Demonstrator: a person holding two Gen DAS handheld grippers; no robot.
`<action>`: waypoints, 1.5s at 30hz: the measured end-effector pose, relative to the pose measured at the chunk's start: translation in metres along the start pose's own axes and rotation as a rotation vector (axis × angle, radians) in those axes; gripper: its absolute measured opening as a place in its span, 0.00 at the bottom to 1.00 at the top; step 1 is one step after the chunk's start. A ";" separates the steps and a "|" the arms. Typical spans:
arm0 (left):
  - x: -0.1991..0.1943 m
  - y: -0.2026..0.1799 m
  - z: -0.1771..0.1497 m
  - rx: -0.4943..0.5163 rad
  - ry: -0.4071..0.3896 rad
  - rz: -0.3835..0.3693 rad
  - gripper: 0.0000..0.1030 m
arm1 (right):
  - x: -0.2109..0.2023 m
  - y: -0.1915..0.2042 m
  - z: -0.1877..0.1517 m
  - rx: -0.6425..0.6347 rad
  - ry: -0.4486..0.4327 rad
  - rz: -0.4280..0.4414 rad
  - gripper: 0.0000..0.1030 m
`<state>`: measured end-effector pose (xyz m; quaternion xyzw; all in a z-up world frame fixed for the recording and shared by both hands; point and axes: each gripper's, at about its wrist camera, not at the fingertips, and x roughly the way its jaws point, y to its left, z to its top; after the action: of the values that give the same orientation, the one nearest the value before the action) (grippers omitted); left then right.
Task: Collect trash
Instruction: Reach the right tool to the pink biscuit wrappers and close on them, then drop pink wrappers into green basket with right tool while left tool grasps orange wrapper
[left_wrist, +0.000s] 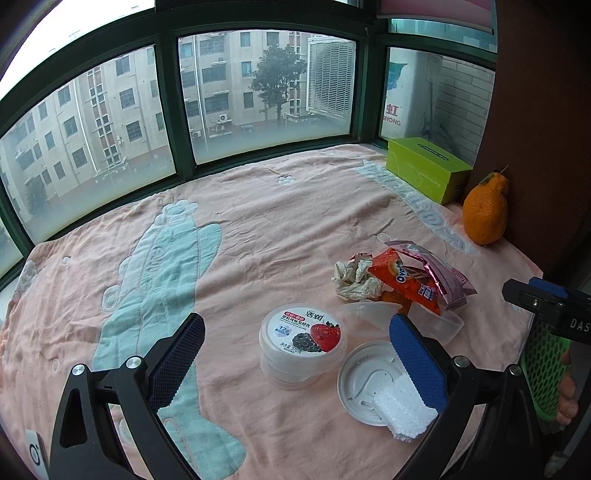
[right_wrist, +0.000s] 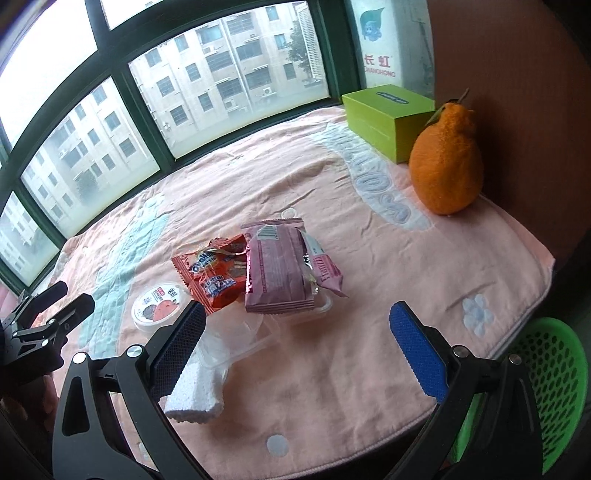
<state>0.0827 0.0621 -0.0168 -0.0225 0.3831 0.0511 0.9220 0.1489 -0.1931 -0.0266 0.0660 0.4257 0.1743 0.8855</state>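
Note:
Trash lies on a pink towel-covered table (left_wrist: 258, 229). A white yoghurt tub (left_wrist: 303, 341) with a berry lid stands in front of my open, empty left gripper (left_wrist: 295, 354); it also shows in the right wrist view (right_wrist: 159, 306). Beside it lie a white round lid (left_wrist: 365, 380), a white foam piece (left_wrist: 404, 413), crumpled paper (left_wrist: 354, 278), an orange wrapper (left_wrist: 402, 280), a pink wrapper (left_wrist: 439, 269) and a clear plastic container (left_wrist: 436, 321). My right gripper (right_wrist: 295, 350) is open and empty, just short of the pink wrapper (right_wrist: 280, 273), the orange wrapper (right_wrist: 214, 277) and the foam piece (right_wrist: 195, 391).
A green mesh basket (right_wrist: 546, 387) hangs below the table's right edge; it also shows in the left wrist view (left_wrist: 543, 365). An orange fruit (right_wrist: 447, 162) and a green box (right_wrist: 388, 118) stand at the back right by a brown wall. Windows run along the back.

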 end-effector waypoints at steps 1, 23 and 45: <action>0.001 0.002 0.000 -0.006 0.004 -0.003 0.94 | 0.005 0.000 0.003 -0.003 0.011 0.013 0.96; 0.034 0.007 0.025 -0.048 0.057 -0.166 0.94 | 0.120 -0.017 0.049 -0.016 0.207 0.162 0.95; 0.099 -0.055 0.044 0.118 0.156 -0.369 0.71 | 0.078 -0.051 0.040 0.076 0.121 0.217 0.68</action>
<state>0.1893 0.0188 -0.0555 -0.0420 0.4451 -0.1429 0.8830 0.2376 -0.2108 -0.0716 0.1343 0.4749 0.2565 0.8311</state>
